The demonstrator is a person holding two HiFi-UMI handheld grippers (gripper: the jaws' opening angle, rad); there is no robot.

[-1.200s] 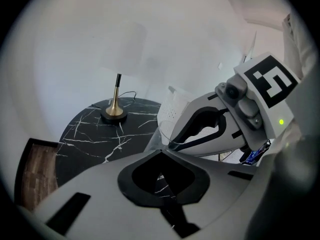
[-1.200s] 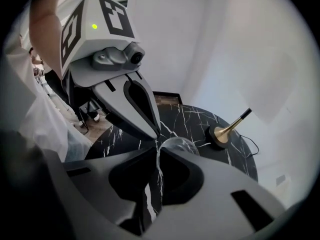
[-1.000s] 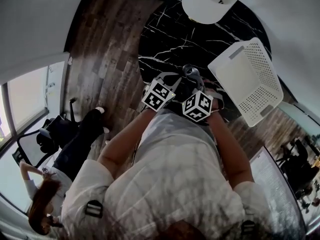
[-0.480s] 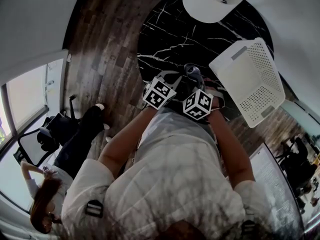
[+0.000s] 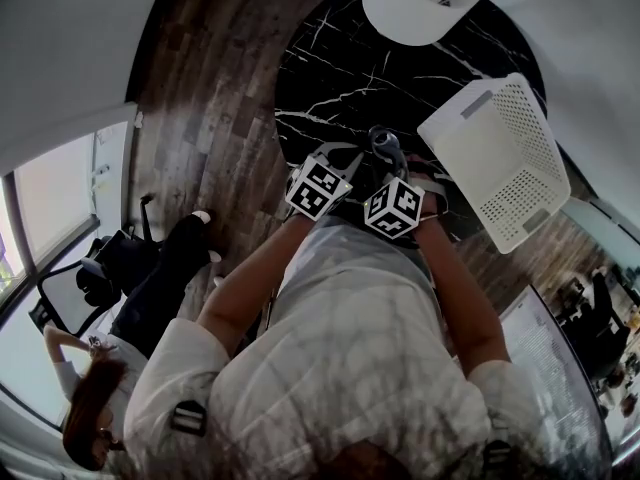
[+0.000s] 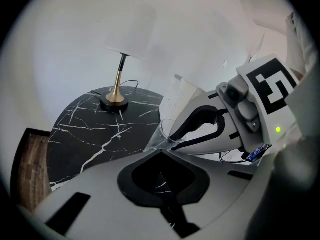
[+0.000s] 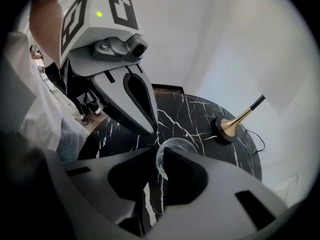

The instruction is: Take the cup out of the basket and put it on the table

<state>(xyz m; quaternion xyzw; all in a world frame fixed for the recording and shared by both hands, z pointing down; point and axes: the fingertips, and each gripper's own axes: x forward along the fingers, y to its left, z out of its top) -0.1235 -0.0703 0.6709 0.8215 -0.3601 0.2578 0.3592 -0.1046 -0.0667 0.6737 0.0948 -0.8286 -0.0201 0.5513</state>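
A clear cup [image 5: 383, 143] hangs just above the black marble table [image 5: 320, 78], left of the white basket [image 5: 500, 158]. My right gripper [image 7: 161, 156] is shut on the cup [image 7: 175, 146], with one jaw inside the rim and one outside. In the left gripper view the cup [image 6: 167, 136] tilts in the right gripper's fingers [image 6: 200, 129]. My left gripper [image 6: 159, 153] is shut with nothing in it, its tip right beside the cup. From the right gripper view, the left gripper's fingers [image 7: 137, 101] come to a point next to the cup.
A lamp with a white shade [image 5: 415, 3] and a brass base [image 6: 115, 100] stands at the table's far side. The perforated basket lies at the table's right edge. Wooden floor [image 5: 200, 88] lies to the left, with a seated person [image 5: 110, 368] at the lower left.
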